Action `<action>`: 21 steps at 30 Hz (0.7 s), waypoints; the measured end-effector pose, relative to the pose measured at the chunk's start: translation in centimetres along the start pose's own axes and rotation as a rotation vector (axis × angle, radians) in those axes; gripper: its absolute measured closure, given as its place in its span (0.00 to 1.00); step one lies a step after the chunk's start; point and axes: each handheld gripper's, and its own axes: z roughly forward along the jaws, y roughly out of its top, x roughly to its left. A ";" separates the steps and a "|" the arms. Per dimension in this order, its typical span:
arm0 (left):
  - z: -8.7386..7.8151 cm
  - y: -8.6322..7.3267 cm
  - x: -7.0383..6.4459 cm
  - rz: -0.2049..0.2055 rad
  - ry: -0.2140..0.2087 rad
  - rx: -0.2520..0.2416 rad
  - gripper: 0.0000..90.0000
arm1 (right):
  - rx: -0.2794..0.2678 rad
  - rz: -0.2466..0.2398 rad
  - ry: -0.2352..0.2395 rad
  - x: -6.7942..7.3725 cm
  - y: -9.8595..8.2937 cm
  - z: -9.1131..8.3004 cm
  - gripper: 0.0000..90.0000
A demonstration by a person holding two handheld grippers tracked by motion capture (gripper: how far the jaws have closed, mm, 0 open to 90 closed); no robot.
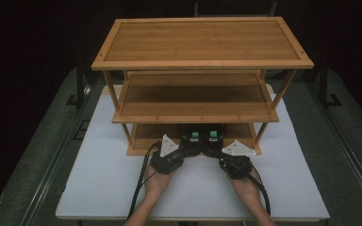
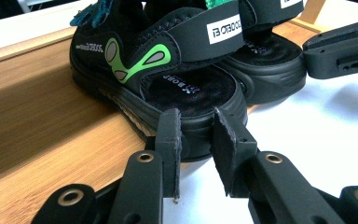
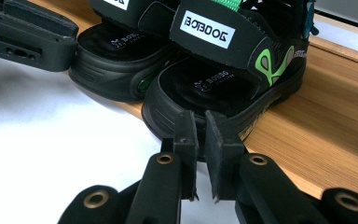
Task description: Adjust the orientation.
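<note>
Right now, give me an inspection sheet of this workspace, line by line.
Surface: white table top, bare around the rack.
Job's things: left sandal and right sandal, black with green marks, side by side on the lowest shelf of the wooden rack, heels jutting over its front edge.
Clutter: nothing seen.
Grippers: left gripper open, jaws at the left sandal's heel; right gripper with a narrow gap between its jaws, at the right sandal's heel, not gripping.
Cables: black cable from the left gripper, another from the right.
Surroundings: dark floor, dark background.
</note>
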 end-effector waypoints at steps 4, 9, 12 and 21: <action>0.1 0.1 0.0 0.005 0.005 0.000 0.80 | -0.005 0.005 -0.006 0.0 0.1 0.2 0.91; 0.2 0.3 0.1 0.008 0.006 0.005 0.83 | -0.009 0.007 -0.009 -0.1 0.1 0.3 0.91; 0.2 0.3 0.1 0.001 0.004 0.006 0.84 | -0.007 0.010 -0.008 -0.1 0.1 0.3 0.91; 0.4 0.4 0.3 0.002 0.006 0.008 0.84 | -0.010 0.010 -0.012 -0.2 0.1 0.5 0.91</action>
